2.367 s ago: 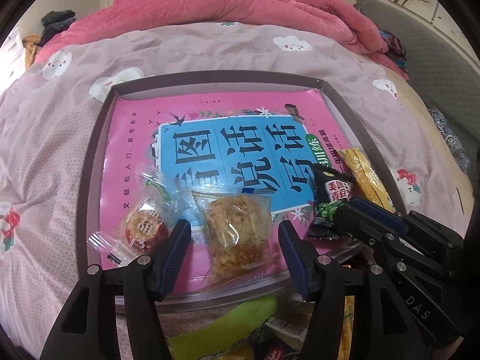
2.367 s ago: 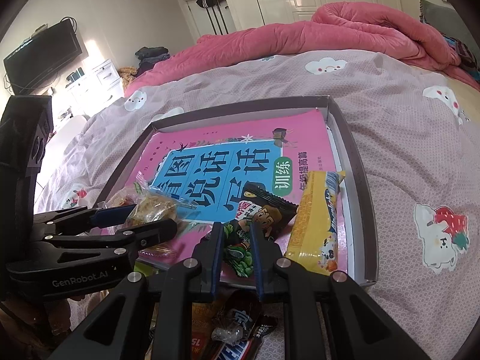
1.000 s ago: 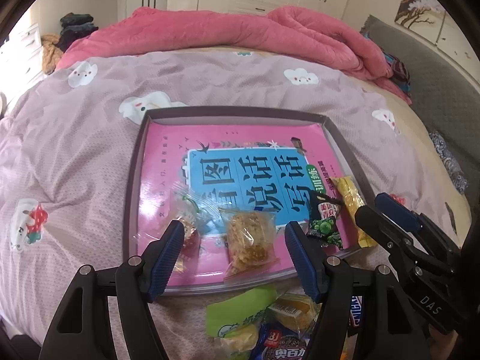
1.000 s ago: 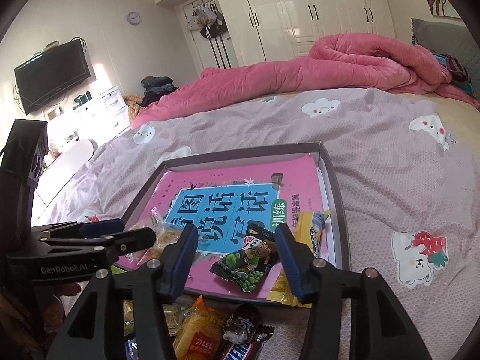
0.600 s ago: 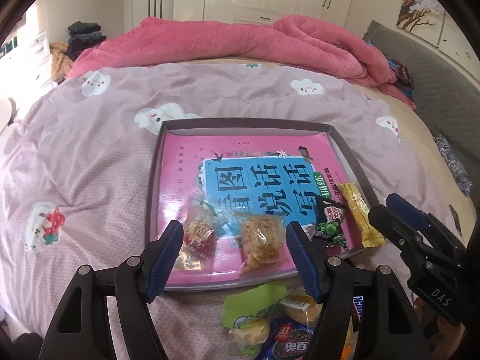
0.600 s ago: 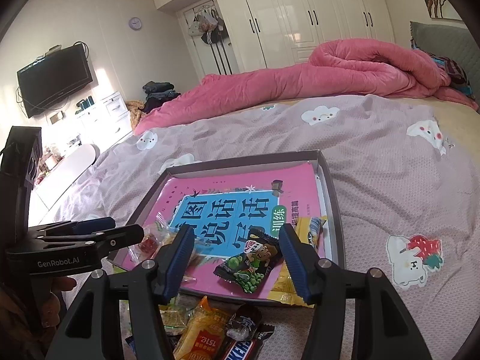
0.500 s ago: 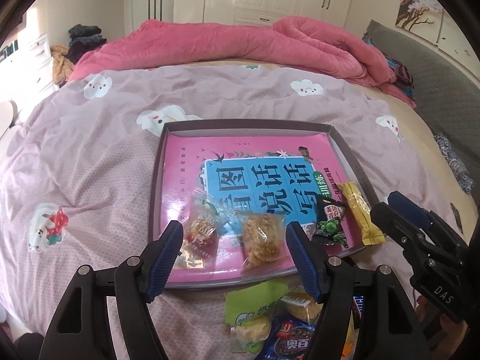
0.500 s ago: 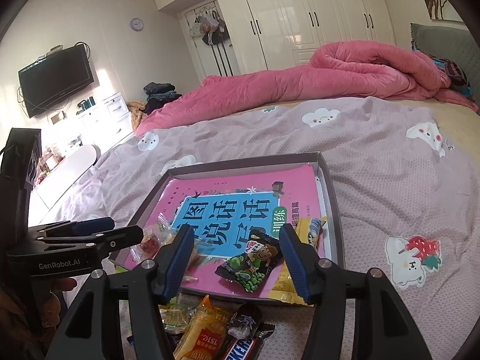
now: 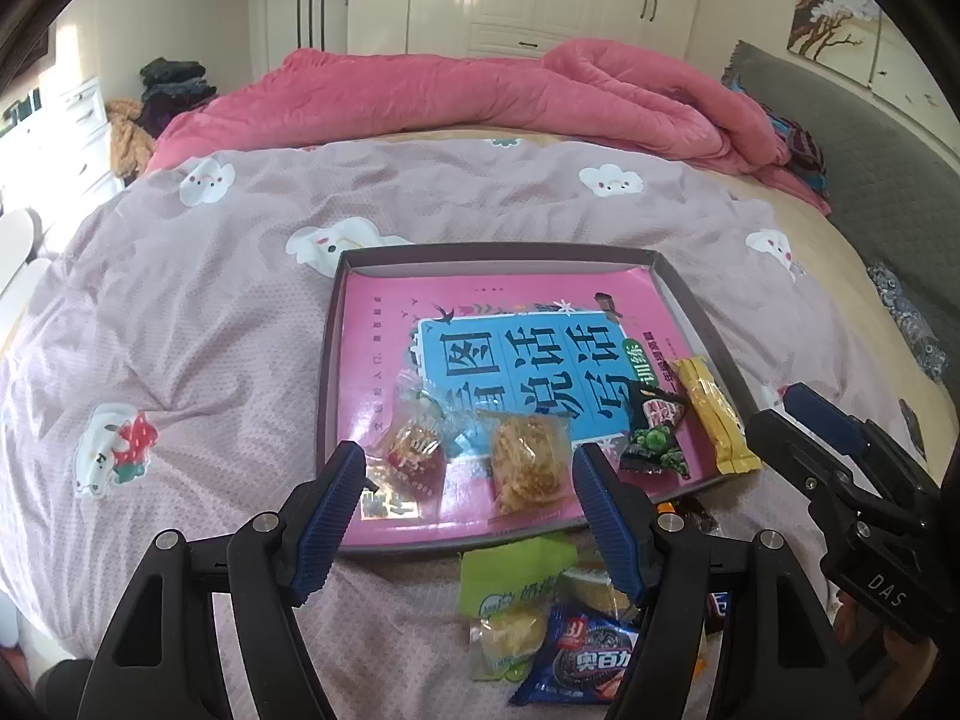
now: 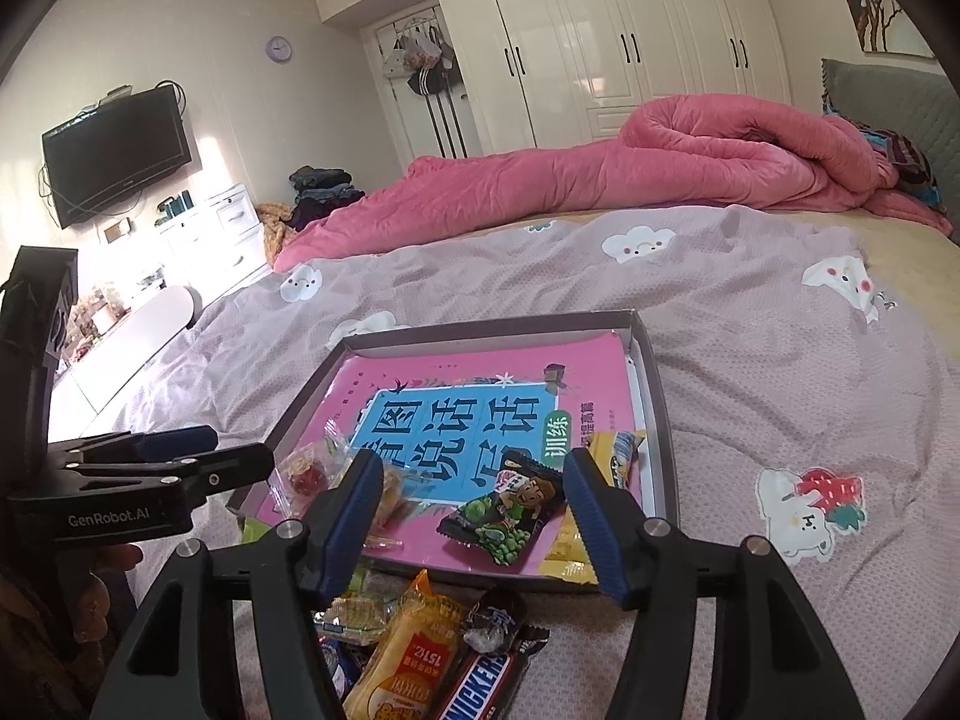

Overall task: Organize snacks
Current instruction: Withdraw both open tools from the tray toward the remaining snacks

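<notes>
**Both claws spread wide above the snack tray**

Left claw (image 9: pixel 468 510) hangs released, blue pads wide apart and gripping nothing, over the near edge of the tray (image 9: pixel 492 253). Between its fingers, farther on, lie two clear-wrapped snacks on the pink book (image 9: pixel 390 348) that lines the tray: a red candy (image 9: pixel 411 456) to the left and a golden flaky pastry (image 9: pixel 528 462) just beside it on the right.

Right claw (image 10: pixel 474 510) is likewise released and empty, its fingers framing the black-and-green pea packet (image 10: pixel 507 516), which rests at a slant on the book near the tray's near right corner. Just right of that packet lies the long yellow bar (image 10: pixel 612 456), along the tray's right wall, partly hidden behind the right finger.

Nearer than the tray, loose on the bed, sits a small heap of snacks. From the left wrist view it shows a green-wrapped packet (image 9: pixel 510 576) and a blue cookie packet (image 9: pixel 588 660), touching one another. From the right wrist view it shows an orange packet (image 10: pixel 408 654), a Snickers bar (image 10: pixel 480 684) and a dark-wrapped sweet (image 10: pixel 492 618) crowded together below the claw.

All of this rests on a mauve bedsheet (image 9: pixel 210 312) printed with clouds. Far across the bed a pink quilt (image 10: pixel 690 150) lies rolled, with white wardrobes (image 10: pixel 600 42) behind it and a television (image 10: pixel 114 150) on the left wall.
</notes>
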A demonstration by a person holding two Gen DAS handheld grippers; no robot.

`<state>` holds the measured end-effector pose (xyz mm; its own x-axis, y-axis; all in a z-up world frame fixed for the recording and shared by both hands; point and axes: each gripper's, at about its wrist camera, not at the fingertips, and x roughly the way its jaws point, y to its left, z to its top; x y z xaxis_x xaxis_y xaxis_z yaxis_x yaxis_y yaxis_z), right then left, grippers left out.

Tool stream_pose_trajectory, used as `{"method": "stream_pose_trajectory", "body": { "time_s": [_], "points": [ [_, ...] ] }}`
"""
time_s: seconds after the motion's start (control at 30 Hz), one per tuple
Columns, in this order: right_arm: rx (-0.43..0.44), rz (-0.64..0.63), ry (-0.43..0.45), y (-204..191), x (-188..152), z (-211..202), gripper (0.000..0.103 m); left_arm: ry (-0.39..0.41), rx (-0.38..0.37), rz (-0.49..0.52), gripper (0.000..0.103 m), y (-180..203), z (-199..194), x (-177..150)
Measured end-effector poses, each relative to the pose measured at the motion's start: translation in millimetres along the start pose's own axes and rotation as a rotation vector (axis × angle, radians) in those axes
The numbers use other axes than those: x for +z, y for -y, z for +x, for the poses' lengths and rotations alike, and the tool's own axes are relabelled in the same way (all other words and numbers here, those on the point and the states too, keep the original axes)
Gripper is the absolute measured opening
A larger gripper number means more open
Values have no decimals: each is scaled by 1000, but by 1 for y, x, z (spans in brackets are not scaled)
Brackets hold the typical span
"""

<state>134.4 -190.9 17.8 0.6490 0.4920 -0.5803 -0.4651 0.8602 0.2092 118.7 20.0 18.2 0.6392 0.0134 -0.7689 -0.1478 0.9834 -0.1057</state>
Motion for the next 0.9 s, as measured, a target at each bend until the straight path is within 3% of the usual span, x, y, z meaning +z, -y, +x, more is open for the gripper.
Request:
{"method": "stream_pose_trajectory", "body": {
  "time_s": [0.9],
  "points": [
    [-58,22,-27,1,-17,-23,67,-23,4,-30,73,-27,-17,-21]
  ]
}}
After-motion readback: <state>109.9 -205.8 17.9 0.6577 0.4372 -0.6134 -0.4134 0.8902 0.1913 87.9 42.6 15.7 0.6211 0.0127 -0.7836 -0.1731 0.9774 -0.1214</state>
